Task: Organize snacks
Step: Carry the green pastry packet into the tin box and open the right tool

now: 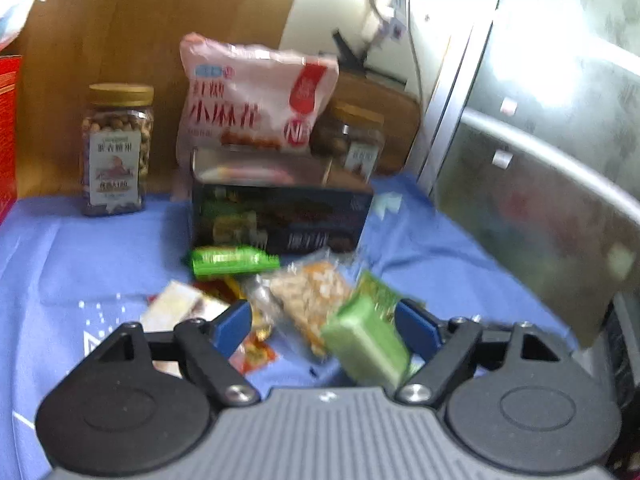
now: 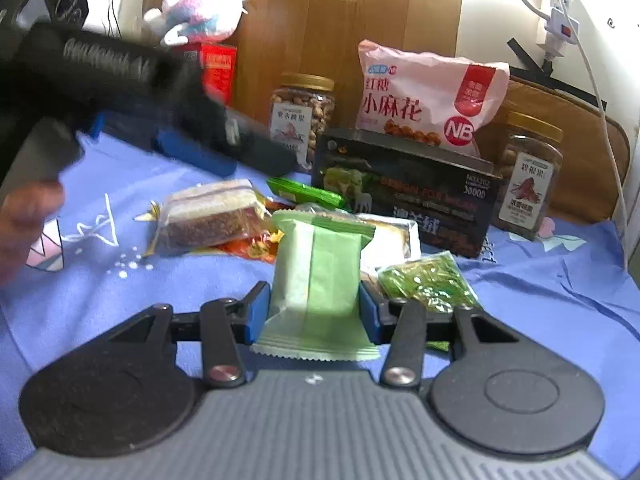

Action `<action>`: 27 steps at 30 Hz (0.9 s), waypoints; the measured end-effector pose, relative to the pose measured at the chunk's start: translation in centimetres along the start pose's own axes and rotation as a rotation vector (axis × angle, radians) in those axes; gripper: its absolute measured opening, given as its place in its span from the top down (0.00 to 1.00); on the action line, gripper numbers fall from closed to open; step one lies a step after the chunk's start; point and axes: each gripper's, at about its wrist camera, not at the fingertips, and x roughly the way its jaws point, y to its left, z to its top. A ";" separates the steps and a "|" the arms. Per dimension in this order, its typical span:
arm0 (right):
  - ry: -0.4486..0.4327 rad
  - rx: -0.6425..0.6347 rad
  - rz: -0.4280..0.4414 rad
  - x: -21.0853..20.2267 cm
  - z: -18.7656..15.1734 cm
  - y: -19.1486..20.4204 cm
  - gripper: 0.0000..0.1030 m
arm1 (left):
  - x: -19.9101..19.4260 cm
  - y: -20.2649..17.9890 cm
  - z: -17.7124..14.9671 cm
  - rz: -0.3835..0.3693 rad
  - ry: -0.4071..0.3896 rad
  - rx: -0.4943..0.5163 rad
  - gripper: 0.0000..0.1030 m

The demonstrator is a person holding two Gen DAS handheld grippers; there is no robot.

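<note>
The right tool [image 2: 316, 312] clenched a pale green packet [image 2: 320, 280]; the left tool [image 1: 324, 320] stood released. The slick wrapper might slip toward the dark box [image 2: 404, 196].

Left hand-held gripper [image 1: 324, 322] open above snack pile; green packet [image 1: 366, 344] beside right finger.

Motion-blurred: my left gripper [image 2: 192, 148]. Half hidden behind dark box [image 2: 404, 192]: pink bag [image 2: 428, 92]. Edge-cropped: red box [image 1: 8, 132].
</note>
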 end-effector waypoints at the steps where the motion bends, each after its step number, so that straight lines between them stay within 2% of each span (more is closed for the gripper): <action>1: -0.007 0.003 0.002 -0.1 0.0 0.0 0.51 | 0.5 -0.1 -0.1 0.015 0.019 0.001 0.21; 3: -0.022 0.014 0.007 -0.3 -0.1 -0.2 0.51 | 1.5 0.3 -0.4 0.022 0.063 -0.030 0.21; 5: -0.040 0.025 0.012 -0.5 -0.1 -0.4 0.52 | 2.2 1.1 -0.5 -0.022 0.104 -0.097 0.22; 8: -0.058 0.012 0.013 -0.5 0.1 -0.6 0.52 | 2.7 1.5 0.0 -0.105 0.131 -0.146 0.42; 10: -0.070 -0.019 0.012 -0.3 0.6 -0.7 0.52 | 2.9 1.4 1.0 -0.150 0.135 -0.155 0.62; 12: -0.085 -0.046 0.018 -0.1 1.4 -1.0 0.52 | 3.1 1.0 2.2 -0.143 0.117 -0.138 0.63; 17: -0.177 -0.099 0.013 1.1 5.8 -3.7 0.52 | 3.1 0.8 7.5 -0.088 0.014 -0.067 0.63; 21: -0.243 -0.138 -0.024 4.6 8.7 -5.6 0.52 | 5.5 1.4 11.5 -0.017 -0.043 -0.048 0.61; 24: -0.235 -0.110 -0.032 8.3 10.2 -7.2 0.51 | 8.7 2.7 13.9 0.028 -0.038 -0.070 0.61; 27: -0.195 -0.068 -0.059 11.4 10.4 -8.8 0.51 | 11.5 3.6 14.5 0.056 -0.002 -0.081 0.60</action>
